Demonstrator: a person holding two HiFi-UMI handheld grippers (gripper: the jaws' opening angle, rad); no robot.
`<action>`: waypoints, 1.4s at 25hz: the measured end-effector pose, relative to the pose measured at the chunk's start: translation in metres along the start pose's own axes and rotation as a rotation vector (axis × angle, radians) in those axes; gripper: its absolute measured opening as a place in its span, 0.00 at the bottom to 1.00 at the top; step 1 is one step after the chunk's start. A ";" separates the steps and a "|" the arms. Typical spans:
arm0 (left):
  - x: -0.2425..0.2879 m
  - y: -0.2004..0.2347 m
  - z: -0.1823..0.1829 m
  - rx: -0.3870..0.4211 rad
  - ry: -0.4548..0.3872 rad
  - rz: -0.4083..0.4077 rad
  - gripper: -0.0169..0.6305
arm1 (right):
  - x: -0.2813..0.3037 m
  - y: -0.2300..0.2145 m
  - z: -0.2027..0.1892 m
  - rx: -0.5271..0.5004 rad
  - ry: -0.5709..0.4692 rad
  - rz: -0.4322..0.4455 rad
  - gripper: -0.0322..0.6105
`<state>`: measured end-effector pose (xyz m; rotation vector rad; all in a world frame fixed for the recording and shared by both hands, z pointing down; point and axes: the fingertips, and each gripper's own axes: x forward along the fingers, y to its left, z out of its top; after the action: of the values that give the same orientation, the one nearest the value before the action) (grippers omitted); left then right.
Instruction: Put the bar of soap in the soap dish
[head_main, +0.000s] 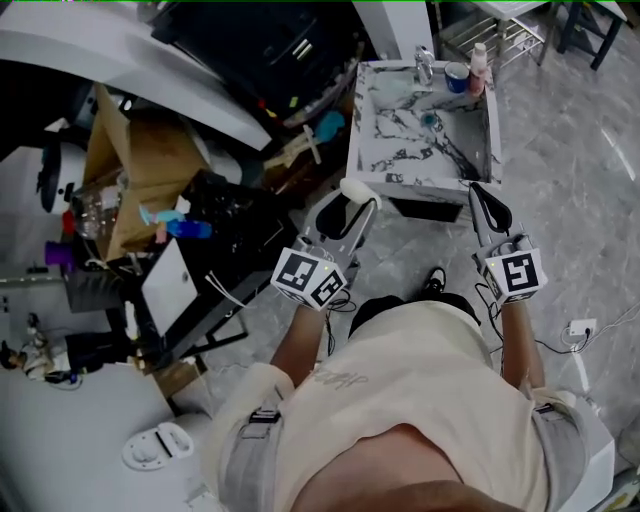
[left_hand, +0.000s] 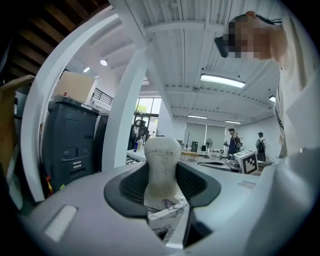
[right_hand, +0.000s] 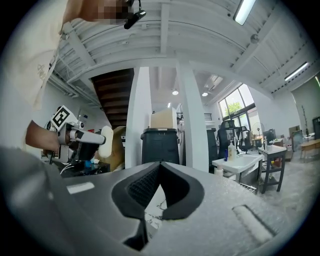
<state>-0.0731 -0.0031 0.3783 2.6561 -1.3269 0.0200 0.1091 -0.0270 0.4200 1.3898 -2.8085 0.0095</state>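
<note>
The left gripper (head_main: 352, 212) is clamped on the pale soap (left_hand: 161, 165). The bar's long axis runs out along the jaws, rounded end toward the marble sink (head_main: 400, 150). The right gripper (right_hand: 159, 186) is closed on nothing. A cup (head_main: 456, 76) and bottle (head_main: 479, 62) stand on the sink's far rim. The dish is too small to make out.
</note>
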 end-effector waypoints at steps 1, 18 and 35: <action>0.003 0.005 -0.002 -0.002 0.002 0.010 0.33 | 0.004 -0.003 -0.001 0.004 -0.001 0.002 0.05; 0.081 0.099 0.005 -0.046 -0.008 -0.022 0.33 | 0.069 -0.055 -0.004 0.001 0.054 -0.111 0.05; 0.144 0.213 0.008 -0.050 0.024 -0.174 0.33 | 0.172 -0.044 0.026 -0.106 0.090 -0.240 0.05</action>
<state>-0.1561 -0.2435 0.4140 2.7099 -1.0706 -0.0038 0.0393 -0.1906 0.3962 1.6446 -2.5144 -0.0743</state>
